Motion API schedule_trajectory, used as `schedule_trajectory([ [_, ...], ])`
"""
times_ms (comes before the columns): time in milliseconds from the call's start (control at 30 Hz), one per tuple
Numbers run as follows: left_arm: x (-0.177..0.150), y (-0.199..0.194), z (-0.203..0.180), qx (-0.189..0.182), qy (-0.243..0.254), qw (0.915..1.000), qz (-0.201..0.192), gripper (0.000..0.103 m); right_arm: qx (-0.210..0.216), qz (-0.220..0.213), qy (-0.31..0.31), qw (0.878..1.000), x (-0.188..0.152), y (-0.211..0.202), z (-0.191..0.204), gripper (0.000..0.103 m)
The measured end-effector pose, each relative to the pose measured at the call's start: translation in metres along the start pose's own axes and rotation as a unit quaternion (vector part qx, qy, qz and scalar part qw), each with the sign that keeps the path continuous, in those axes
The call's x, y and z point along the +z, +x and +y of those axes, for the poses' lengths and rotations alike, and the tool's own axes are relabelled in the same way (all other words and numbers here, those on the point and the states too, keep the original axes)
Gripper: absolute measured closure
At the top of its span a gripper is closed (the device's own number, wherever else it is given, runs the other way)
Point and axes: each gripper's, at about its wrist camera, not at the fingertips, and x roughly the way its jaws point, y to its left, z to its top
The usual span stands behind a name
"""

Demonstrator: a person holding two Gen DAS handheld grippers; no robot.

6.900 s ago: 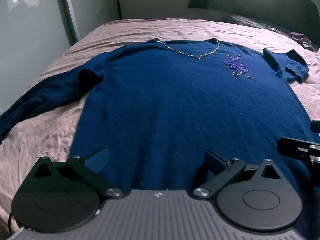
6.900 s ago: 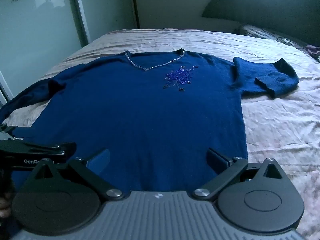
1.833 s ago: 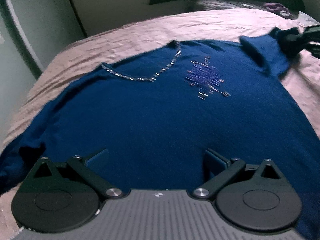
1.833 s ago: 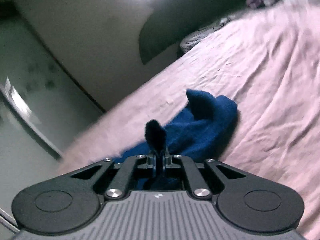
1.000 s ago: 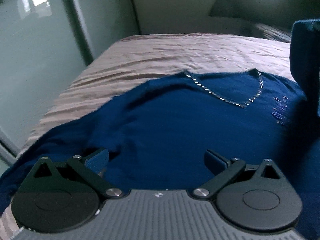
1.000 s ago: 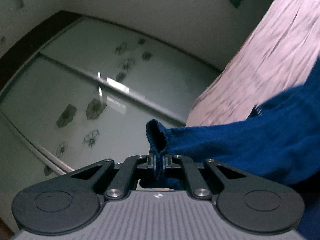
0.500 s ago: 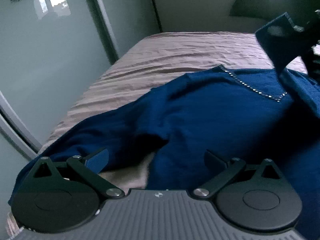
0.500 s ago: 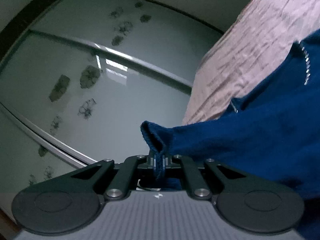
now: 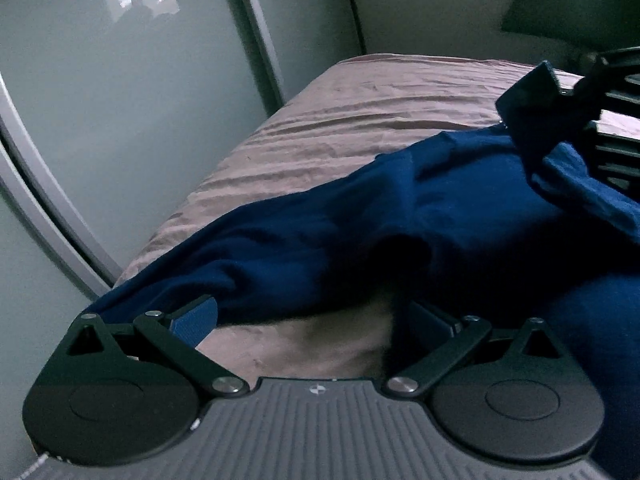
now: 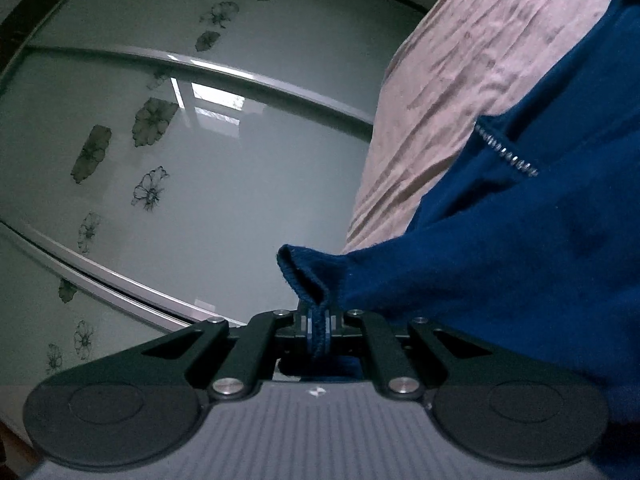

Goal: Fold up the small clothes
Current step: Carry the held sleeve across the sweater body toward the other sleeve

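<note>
Pink bedsheet point(image 9: 360, 120) under blue sweater point(image 9: 400, 220), cuff apparently pinched by right tool point(image 10: 319, 326).

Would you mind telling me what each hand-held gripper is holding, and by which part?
The right hand-held gripper pinches the blue sweater by a sleeve cuff. The left hand-held gripper is open, holding nothing.

The blue sweater point(image 9: 460, 216) runs off the right edge of the left wrist view, its hem and far sleeve unseen. The right gripper point(image 9: 576, 92) is cropped there too, jaws hidden by the cuff. The bed point(image 10: 480, 48) leaves frame at top.
</note>
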Motion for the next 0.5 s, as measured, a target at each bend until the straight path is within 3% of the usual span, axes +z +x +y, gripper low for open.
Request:
schedule_trajectory([
  [300, -0.008, 0.004, 0.017, 0.008, -0.014, 0.9998, 0.012, 0.000, -0.033, 0.021, 0.004, 0.999, -0.005, 0.036, -0.008, 0.095],
  [500, -0.014, 0.007, 0.027, 0.014, -0.024, 0.9994, 0.021, 0.000, -0.085, 0.040, -0.011, 0.996, -0.008, 0.054, -0.012, 0.092],
])
